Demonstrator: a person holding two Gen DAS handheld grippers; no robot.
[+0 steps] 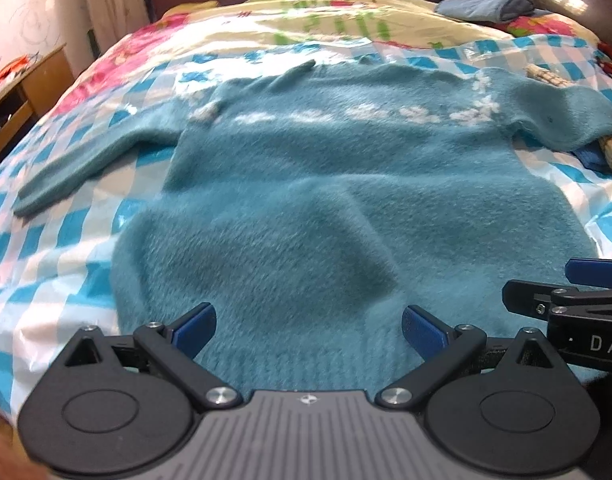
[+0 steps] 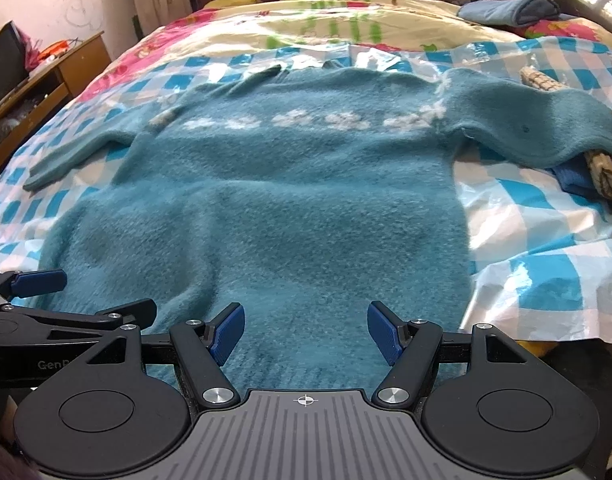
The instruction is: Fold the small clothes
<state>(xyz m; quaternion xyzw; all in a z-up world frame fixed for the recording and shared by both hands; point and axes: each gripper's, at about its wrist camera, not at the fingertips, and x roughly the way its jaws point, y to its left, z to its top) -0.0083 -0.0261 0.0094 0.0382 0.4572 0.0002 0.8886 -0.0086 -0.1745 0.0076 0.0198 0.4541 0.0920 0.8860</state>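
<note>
A fuzzy teal sweater [image 1: 306, 184] with a band of white flowers lies spread flat on the bed, hem toward me, both sleeves out to the sides; it also shows in the right wrist view [image 2: 289, 200]. My left gripper [image 1: 308, 330] is open and empty, just above the hem near its left half. My right gripper [image 2: 306, 332] is open and empty above the hem's right half. Each gripper shows at the edge of the other's view: the right one [image 1: 586, 280], the left one [image 2: 33, 284].
A blue-and-white checked plastic sheet [image 2: 546, 272] covers the floral bedspread [image 1: 145, 40]. A knitted beige and blue bundle [image 2: 602, 176] lies under the right sleeve. Folded blue clothes [image 2: 510, 10] sit at the far right. A wooden desk [image 2: 57, 76] stands left of the bed.
</note>
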